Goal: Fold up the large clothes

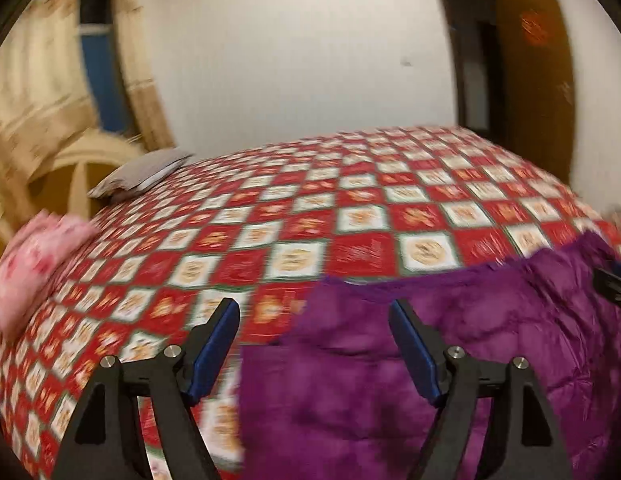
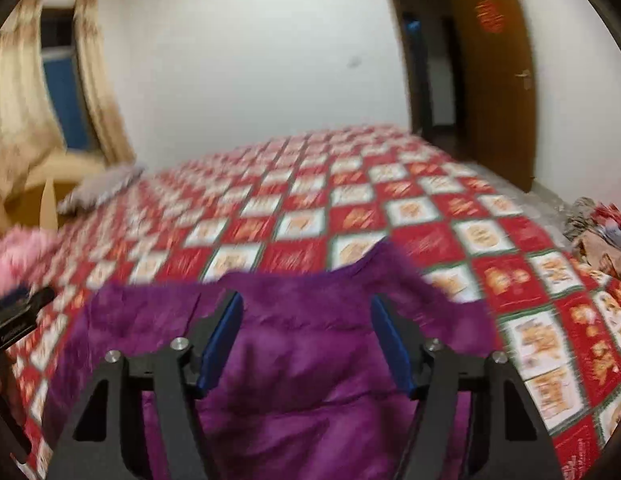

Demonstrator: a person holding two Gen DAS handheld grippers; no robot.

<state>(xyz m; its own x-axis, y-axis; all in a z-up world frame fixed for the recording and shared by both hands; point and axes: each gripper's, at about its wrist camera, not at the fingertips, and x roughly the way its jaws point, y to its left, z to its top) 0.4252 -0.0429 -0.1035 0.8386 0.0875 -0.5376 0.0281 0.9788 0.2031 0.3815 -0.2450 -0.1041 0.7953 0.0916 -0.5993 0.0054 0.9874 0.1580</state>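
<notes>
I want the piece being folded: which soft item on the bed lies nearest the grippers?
The purple fleece garment, directly under both open grippers; the pink one and grey pillow lie farther off.

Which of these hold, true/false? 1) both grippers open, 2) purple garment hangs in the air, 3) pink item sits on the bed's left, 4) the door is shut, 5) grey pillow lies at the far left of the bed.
1) Left gripper and right gripper are both open, holding nothing: true.
2) The purple garment hangs in the air: false, it lies on the checked bedspread.
3) A pink fluffy item sits on the bed's left side: true.
4) The brown door is shut: false, it stands open.
5) A grey pillow lies at the bed's far left: true.
</notes>
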